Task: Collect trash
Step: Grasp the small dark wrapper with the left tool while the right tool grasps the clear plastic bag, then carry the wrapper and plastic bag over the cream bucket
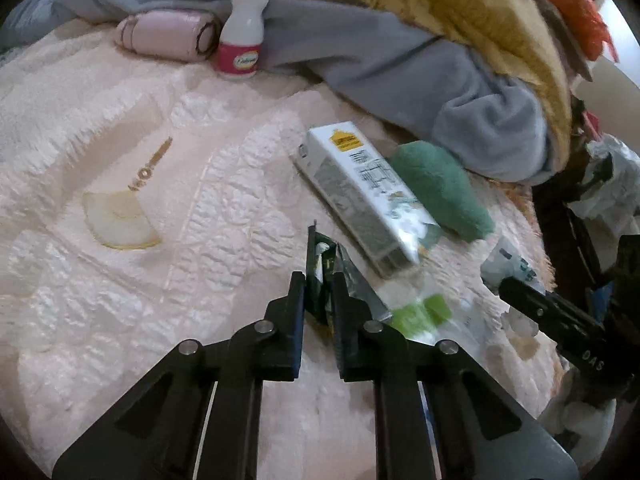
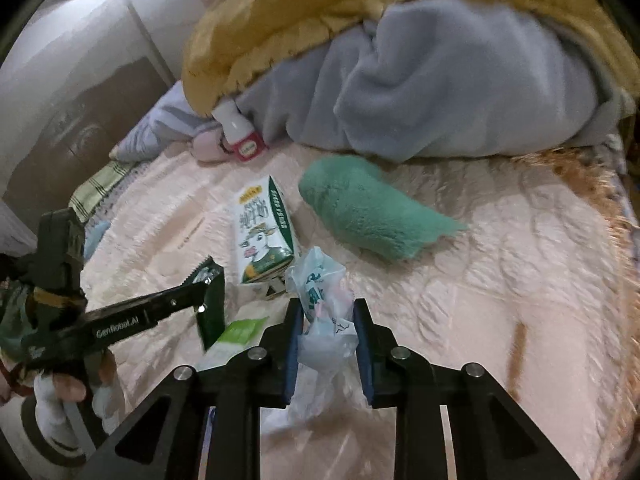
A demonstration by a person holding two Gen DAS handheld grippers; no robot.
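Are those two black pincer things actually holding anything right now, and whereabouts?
Yes. The left hand-held gripper pinches a dark green wrapper near its lower edge; the right hand-held gripper clamps a crumpled plastic bag around its middle.

bedspread [image 1: 160, 140]: quilted, sheen | carton [image 1: 360, 196]: glossy card | wrapper [image 1: 320, 276]: shiny foil | bag [image 2: 324, 312]: thin crinkled plastic | towel [image 2: 368, 212]: fluffy cloth | bottle [image 1: 240, 36]: smooth plastic

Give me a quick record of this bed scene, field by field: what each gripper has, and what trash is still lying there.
surface: pink quilted bedspread
left gripper: shut on dark green wrapper
right gripper: shut on crumpled plastic bag
trash still lying: milk carton, small white bottle
nearby, not trash: green cloth, piled blankets
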